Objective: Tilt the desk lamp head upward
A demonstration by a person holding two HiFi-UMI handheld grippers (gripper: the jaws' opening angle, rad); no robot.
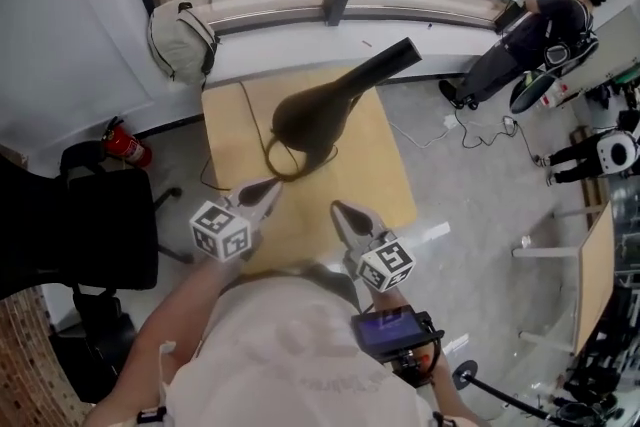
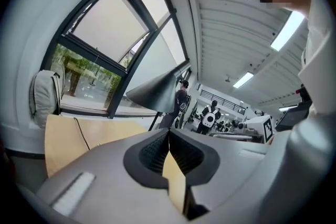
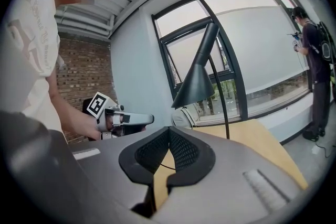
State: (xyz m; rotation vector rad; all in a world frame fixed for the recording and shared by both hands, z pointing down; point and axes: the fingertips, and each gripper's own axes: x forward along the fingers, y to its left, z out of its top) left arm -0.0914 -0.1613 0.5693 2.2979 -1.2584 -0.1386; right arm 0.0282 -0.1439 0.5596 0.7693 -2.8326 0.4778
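The person wears a pale, faintly lettered short-sleeved T-shirt (image 1: pixel 290 355). The grey plastic left gripper (image 1: pixel 268 192) and right gripper (image 1: pixel 342 211) bear white cubes (image 1: pixel 220 229) with black square markers.

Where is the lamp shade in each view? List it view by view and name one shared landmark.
Head view: lamp shade at upper centre, over the desk.
Left gripper view: lamp shade at centre, against the window, right of the desk.
Right gripper view: lamp shade just above centre, left of the desk.
Shared landmark: the desk, in all three.
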